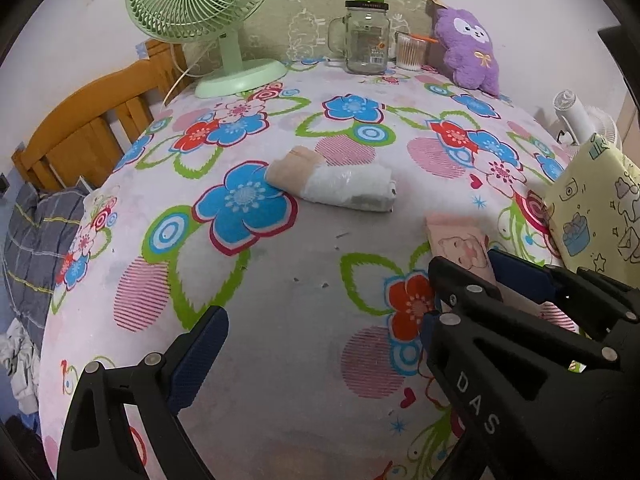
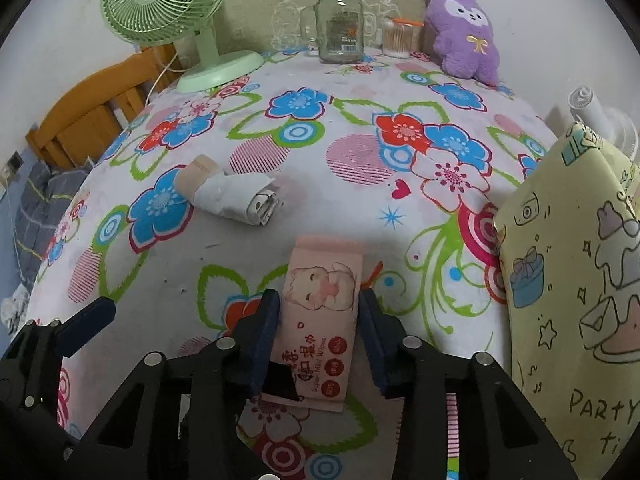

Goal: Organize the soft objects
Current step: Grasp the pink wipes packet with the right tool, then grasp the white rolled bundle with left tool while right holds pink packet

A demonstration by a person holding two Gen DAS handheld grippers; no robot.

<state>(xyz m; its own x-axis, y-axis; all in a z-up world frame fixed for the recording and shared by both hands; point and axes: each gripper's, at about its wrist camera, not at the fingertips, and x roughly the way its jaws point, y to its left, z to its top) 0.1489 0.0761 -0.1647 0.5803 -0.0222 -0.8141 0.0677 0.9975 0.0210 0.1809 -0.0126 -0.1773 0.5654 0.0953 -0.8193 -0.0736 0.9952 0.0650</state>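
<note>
A pink wet-wipes pack lies on the floral tablecloth near the front edge. My right gripper has a blue pad against each long side of the pack and is shut on it. In the left wrist view the same pack shows between the right gripper's fingers. My left gripper hangs open over bare cloth to the left, holding nothing. A rolled beige and white cloth bundle lies mid-table. A purple plush toy leans at the back right.
A yellow cartoon-print bag stands at the right edge. Along the back are a green desk fan, a glass mug jar and a cup of cotton swabs. A wooden frame sits beyond the left edge.
</note>
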